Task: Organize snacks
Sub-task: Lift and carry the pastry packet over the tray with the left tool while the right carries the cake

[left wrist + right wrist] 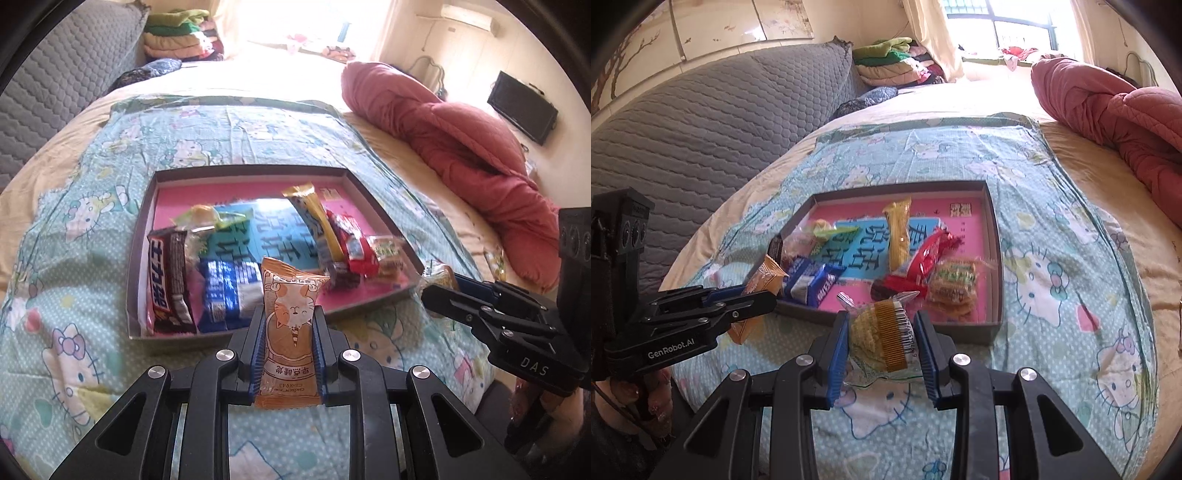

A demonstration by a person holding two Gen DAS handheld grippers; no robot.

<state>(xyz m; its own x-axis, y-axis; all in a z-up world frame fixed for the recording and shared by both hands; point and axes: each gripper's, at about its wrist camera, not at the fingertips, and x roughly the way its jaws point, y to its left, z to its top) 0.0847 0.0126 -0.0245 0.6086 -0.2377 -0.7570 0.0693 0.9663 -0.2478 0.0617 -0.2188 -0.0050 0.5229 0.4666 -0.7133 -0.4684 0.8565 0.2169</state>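
Left wrist view: left claw (pixel 288 325) grips an orange cat-print packet (pixel 290 314); right claw (pixel 882 332) clamps a yellow cracker pack (pixel 879 332). Both hang near the tray (pixel 255 173) on the bed, probably needing lowering inside.

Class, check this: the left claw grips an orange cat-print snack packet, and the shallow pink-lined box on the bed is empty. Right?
Not quite. The left claw does grip the orange cat-print snack packet, but the shallow pink-lined box already holds several wrapped snacks, as the left wrist view shows.

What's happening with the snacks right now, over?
Left gripper shut on orange cat packet. Right gripper shut on clear yellow cracker packet. Both packets near tray, which holds more snacks. Nothing in the way.
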